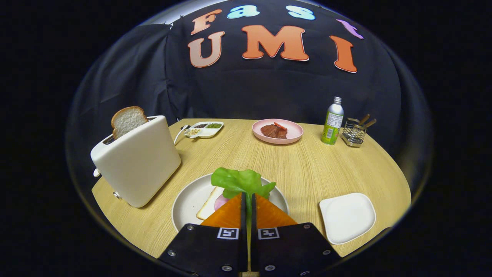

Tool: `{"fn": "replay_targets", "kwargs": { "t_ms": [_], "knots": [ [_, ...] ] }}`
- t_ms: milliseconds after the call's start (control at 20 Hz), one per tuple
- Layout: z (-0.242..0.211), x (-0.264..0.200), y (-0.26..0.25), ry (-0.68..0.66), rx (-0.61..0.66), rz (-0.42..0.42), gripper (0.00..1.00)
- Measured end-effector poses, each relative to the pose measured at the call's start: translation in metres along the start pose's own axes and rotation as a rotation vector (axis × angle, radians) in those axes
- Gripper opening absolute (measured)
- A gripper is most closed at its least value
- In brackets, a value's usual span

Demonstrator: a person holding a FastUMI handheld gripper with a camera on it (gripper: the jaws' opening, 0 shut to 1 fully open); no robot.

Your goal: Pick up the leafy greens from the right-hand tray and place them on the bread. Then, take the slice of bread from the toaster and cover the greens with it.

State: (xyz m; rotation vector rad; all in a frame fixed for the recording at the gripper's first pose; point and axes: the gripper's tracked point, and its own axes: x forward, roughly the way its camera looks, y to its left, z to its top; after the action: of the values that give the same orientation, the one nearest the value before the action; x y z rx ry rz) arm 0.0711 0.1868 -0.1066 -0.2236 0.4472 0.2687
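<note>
My gripper [248, 197] is shut on the stem of the leafy greens [240, 181], whose green leaves fan out just ahead of the fingertips. Under them lies a round white plate [188, 202] with a slice of bread [207, 206] and a pink round slice on top, partly hidden by the fingers. To the left stands a cream toaster [138, 163] with a second slice of bread [127, 120] sticking up from its slot. The square white tray [348, 216] to the right of the fingers holds nothing.
Far across the wooden table [307, 169] are a pink plate [277, 131] with meat, a divided dish of seasonings [203, 129], a green bottle [333, 121] and a wire caddy [354, 132]. The table's rounded edge runs close behind the tray.
</note>
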Motion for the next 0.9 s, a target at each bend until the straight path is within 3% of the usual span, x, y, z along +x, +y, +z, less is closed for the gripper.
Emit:
{"fn": "replay_targets", "kwargs": {
  "t_ms": [400, 700, 900],
  "knots": [
    [-0.008, 0.024, 0.022, 0.015, 0.014, 0.038, 0.04],
    [-0.012, 0.028, 0.017, 0.02, 0.016, 0.006, 0.22],
    [-0.011, 0.025, 0.014, 0.02, 0.026, -0.016, 0.52]
  ]
}}
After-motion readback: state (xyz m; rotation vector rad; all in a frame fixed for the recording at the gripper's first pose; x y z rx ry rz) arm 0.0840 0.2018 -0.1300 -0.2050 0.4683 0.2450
